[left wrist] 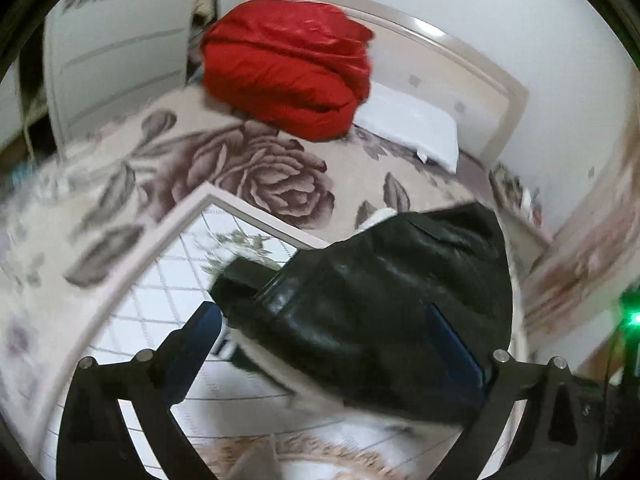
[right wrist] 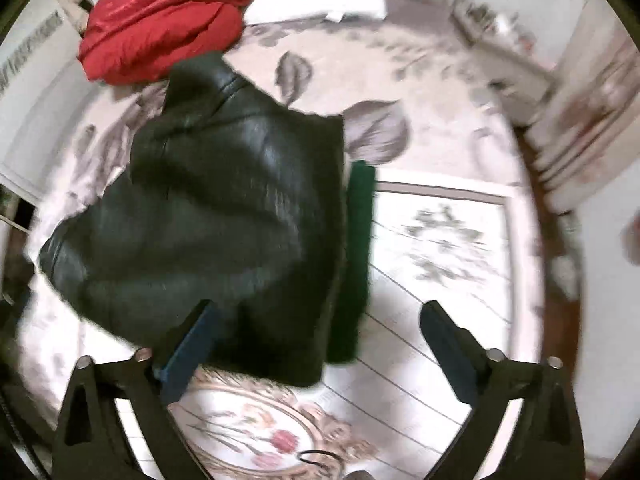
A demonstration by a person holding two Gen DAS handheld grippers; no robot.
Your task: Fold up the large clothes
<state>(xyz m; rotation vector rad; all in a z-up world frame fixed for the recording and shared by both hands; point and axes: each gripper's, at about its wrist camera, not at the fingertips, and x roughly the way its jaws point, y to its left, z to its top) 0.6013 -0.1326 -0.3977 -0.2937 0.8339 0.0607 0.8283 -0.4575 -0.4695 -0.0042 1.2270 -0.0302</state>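
Left wrist view: the left gripper [left wrist: 332, 344] has its fingers spread wide, and the black leather jacket [left wrist: 392, 280] fills the gap between them. Whether the fingers press on the jacket cannot be told from this view. The jacket hangs over the lower part of the bed [left wrist: 120, 208], above a white quilted cover [left wrist: 168, 292] with a grid pattern and a pale border. Farther up the bed lie a bundled red blanket [left wrist: 288, 68] and, just beside it, a white pillow [left wrist: 412, 128] against the headboard [left wrist: 472, 64].

Right wrist view: the right gripper [right wrist: 316, 344] also has its fingers wide open and holds nothing. Its left finger [right wrist: 192, 344] overlaps the jacket's [right wrist: 216, 208] lower edge; its right finger [right wrist: 448, 344] stands over bare quilted cover [right wrist: 432, 280]. The jacket lies crumpled on the flowered bedspread [right wrist: 440, 120], partly covering a dark green garment [right wrist: 356, 264] at its right edge. The red blanket [right wrist: 160, 16] sits beyond the jacket's collar. Both views are motion-blurred.
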